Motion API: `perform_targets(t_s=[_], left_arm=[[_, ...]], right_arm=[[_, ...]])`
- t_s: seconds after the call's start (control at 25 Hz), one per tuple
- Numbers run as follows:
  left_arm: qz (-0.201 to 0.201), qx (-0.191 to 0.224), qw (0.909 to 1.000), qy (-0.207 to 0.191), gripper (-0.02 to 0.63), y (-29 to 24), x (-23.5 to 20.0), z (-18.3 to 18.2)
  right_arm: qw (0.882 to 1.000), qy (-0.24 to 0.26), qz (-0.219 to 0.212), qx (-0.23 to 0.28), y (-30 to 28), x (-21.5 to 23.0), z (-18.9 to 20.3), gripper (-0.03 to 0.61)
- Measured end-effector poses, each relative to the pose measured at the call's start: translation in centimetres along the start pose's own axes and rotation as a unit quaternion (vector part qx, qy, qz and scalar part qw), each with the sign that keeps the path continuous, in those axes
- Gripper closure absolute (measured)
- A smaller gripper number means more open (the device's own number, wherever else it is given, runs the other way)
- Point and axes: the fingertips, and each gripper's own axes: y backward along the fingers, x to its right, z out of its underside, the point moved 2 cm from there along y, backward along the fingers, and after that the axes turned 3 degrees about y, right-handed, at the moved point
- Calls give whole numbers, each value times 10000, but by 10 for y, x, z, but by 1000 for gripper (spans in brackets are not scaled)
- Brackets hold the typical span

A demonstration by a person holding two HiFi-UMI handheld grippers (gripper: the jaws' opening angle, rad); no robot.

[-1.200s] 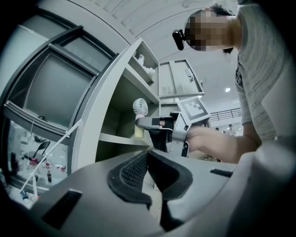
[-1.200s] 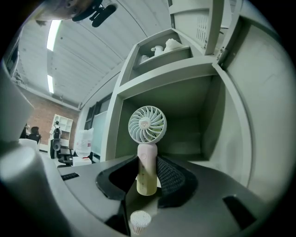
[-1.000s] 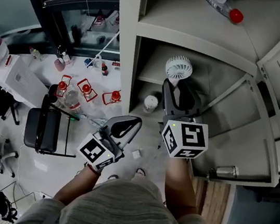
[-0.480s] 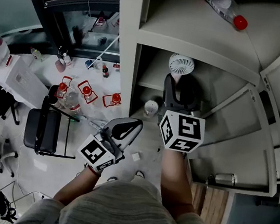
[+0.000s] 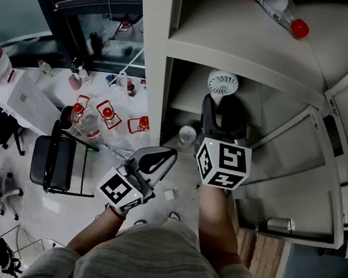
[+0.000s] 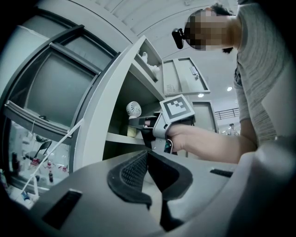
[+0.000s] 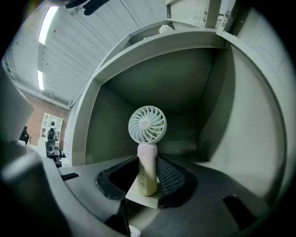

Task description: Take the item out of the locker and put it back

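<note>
Now we're holding the fan (image 7: 147, 125) upright inside the locker (image 5: 240, 54), upper centre of frame, right claw (image 7: 147, 172) clamping its handle. Left claw (image 6: 146, 159) is idling, closed and empty. Next move, probably: setting down, releasing.

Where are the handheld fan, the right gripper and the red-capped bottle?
handheld fan (image 7: 147, 152): right gripper view, upper part of its handle.
right gripper (image 7: 148, 178): right gripper view, midway between its fingertips, which clamp the fan's handle.
red-capped bottle (image 5: 277, 6): head view, middle of its clear body.
</note>
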Motion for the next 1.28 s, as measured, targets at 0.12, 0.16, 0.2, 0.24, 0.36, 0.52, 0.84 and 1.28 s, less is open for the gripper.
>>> perform_targets(t_s=[0.12, 0.16, 0.2, 0.24, 0.36, 0.52, 0.84, 1.28], left_arm=[[8, -3, 10000, 27, 606, 0, 1, 0], [9, 10, 10000, 26, 606, -1, 1, -1], [5, 13, 10000, 23, 606, -1, 1, -1], [-1, 6, 10000, 21, 606, 0, 1, 0], [-2, 8, 10000, -1, 606, 0, 0, 0], [-1, 7, 10000, -9, 606, -1, 1, 0], [-10, 14, 10000, -26, 606, -4, 1, 0], [-17, -20, 10000, -27, 606, -6, 1, 2]], right_arm=[[10000, 10, -4, 28, 0, 0, 1, 439], [10000, 23, -6, 34, 0, 0, 1, 439], [10000, 38, -10, 39, 0, 0, 1, 439], [10000, 53, -14, 44, 0, 0, 1, 439], [9999, 78, -8, 72, 1, 0, 2, 439], [9999, 93, -1, 121, 1, 0, 2, 439], [9996, 93, -1, 249, -2, 1, 2, 439], [9993, 302, 5, 207, -3, 1, 4, 437]])
